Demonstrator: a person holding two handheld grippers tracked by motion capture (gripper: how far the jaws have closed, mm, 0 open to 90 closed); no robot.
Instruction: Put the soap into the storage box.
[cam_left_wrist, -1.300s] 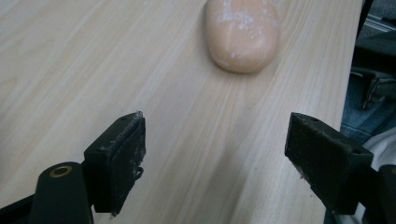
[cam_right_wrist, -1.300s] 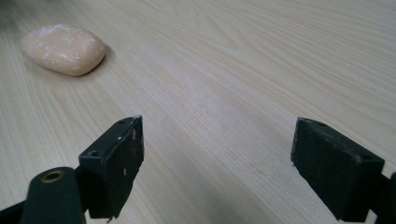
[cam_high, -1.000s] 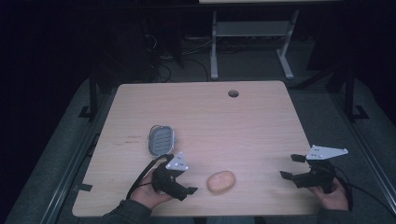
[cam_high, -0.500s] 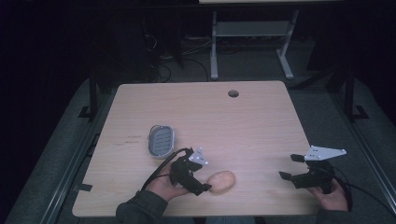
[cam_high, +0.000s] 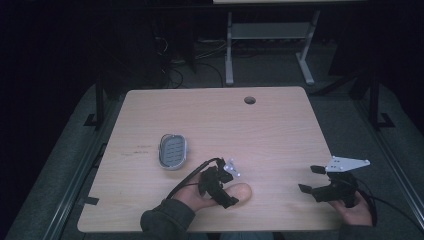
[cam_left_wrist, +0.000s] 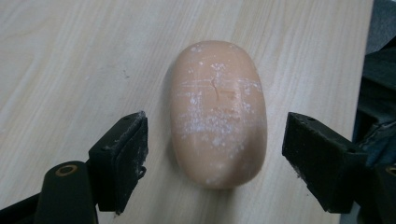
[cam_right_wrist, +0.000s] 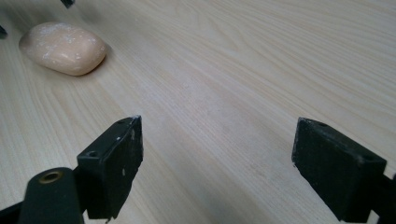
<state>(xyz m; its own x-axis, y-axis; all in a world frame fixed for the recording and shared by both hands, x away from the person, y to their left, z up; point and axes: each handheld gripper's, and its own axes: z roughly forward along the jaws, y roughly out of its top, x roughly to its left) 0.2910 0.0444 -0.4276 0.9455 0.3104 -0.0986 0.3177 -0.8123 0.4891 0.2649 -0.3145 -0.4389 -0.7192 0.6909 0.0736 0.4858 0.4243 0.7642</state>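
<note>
Landmark: peach-coloured soap bar (cam_high: 239, 192), oval, lying flat on the light wood bench (cam_high: 280, 135) close to the bench's near edge, left of centre in the high view. Its top is dusted with white flecks and fine scratches in the left gripper view. Left gripper (cam_high: 224, 189) sits right at the soap, overlapping the bar's left end in the high view; the person's left hand (cam_high: 192, 197) and dark sleeve (cam_high: 165, 222) come in from below it. In the left gripper view the soap (cam_left_wrist: 218, 112) lies between the two black fingers (cam_left_wrist: 119, 161), one on either long side, a visible strip of bench separating each pad from the bar; the fingers have just been closing in, but they stand spread and no pad touches the soap. Right gripper (cam_high: 309, 179) is well apart from the soap, off to its right near the bench's right near corner, held in the right hand (cam_high: 357, 212), grey three-cornered plate on top. Its fingers (cam_right_wrist: 112, 163) are spread wide over bare wood, nothing between them; from there the soap (cam_right_wrist: 63, 46) shows far off at upper left. Grey oval soap dish (cam_high: 173, 151) with a ribbed floor lies beyond the soap and to its left, clearly apart from it. A small round hole (cam_high: 249, 100) in the bench lies far beyond the soap, near the far edge.
</note>
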